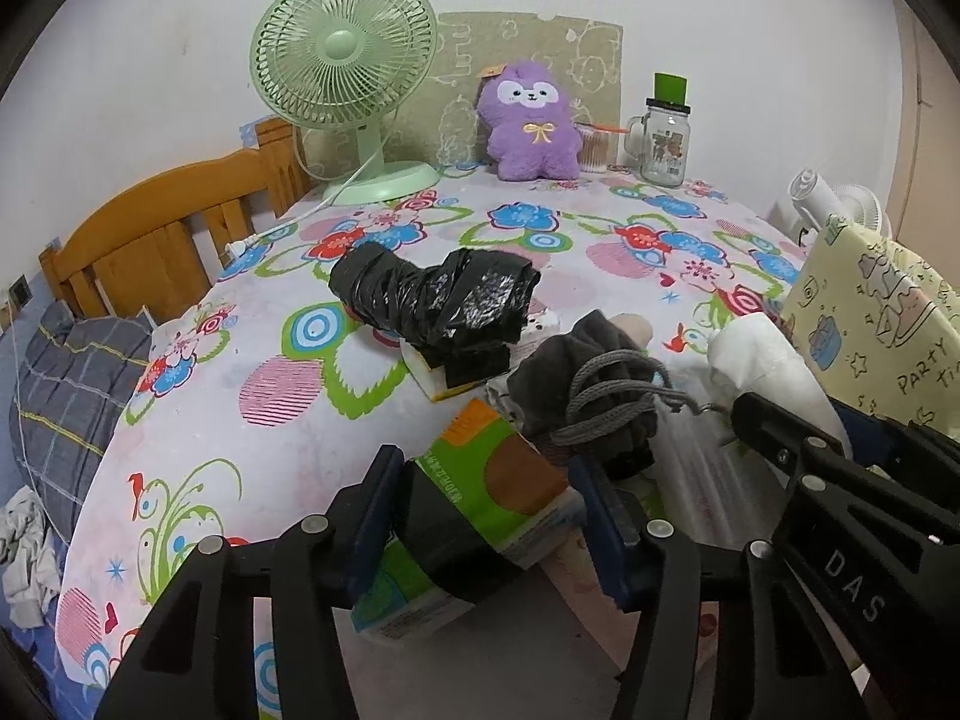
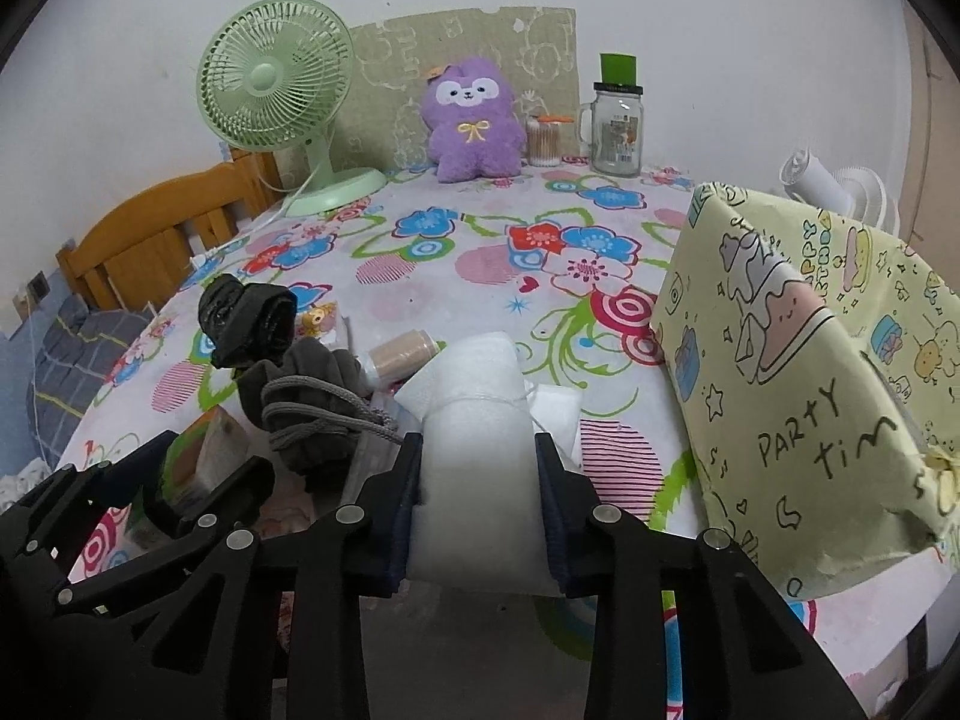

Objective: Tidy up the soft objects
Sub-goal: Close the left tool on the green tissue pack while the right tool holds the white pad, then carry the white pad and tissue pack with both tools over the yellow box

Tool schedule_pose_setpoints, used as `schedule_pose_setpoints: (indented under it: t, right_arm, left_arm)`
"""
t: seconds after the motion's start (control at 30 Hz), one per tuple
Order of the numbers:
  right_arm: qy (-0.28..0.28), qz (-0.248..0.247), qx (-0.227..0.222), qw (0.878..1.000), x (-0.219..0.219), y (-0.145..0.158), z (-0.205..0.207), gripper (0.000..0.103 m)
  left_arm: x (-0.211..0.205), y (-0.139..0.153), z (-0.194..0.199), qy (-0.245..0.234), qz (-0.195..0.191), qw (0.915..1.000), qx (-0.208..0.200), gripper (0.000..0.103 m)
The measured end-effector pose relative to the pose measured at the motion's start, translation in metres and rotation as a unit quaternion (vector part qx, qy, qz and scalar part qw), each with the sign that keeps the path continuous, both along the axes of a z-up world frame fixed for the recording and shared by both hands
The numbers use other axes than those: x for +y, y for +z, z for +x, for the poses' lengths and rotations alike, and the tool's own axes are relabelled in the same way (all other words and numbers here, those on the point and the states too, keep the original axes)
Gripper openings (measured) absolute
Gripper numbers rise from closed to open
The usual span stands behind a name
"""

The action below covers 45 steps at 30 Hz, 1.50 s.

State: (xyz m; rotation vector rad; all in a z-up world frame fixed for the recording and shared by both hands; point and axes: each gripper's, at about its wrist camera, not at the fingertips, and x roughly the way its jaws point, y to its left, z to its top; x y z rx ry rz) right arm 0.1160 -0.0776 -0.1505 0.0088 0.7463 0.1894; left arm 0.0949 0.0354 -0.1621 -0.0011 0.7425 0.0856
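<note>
Left gripper (image 1: 489, 516), lower centre: jaws pinching green tissue pack (image 1: 480, 498) over the floral table (image 1: 288, 420). Right gripper (image 2: 477, 504), lower centre: jaws clamped on white foam roll (image 2: 480, 420). Grey bundled cloth (image 2: 312, 402) left of roll; black plastic bag (image 1: 432, 294) mid-frame; purple plush (image 1: 531, 120) upper centre.

My right fingers (image 2: 555, 510) press white foam roll (image 2: 477, 450), matt and faintly pebbled; my left fingers (image 1: 384, 498) hold a glossy printed tissue pack (image 1: 498, 492). Beyond the pack: crinkled shiny black plastic bag (image 1: 432, 294), soft grey cloth bundle (image 1: 594, 396) with woven cord. Behind the bag: fuzzy purple plush (image 1: 531, 120), smooth green plastic fan (image 1: 345, 60), clear glass jar (image 1: 663, 144).
</note>
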Motion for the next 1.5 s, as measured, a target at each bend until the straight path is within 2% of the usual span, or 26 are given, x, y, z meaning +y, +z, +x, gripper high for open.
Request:
schedule_pose_setpoints:
  t: [0.4,1.5]
  right_arm:
    - [-0.005,0.003,-0.020,1.000,-0.004,0.019,-0.012,0.037]
    - [-0.015,-0.005,-0.076,0.997,-0.021,0.107,-0.035,0.037]
  left_arm:
    - [-0.004,0.018,-0.010,-0.002,0.002,0.9997,-0.023,0.057]
    - [-0.021,0.102,-0.024,-0.020,-0.003,0.9967,-0.078,0.055]
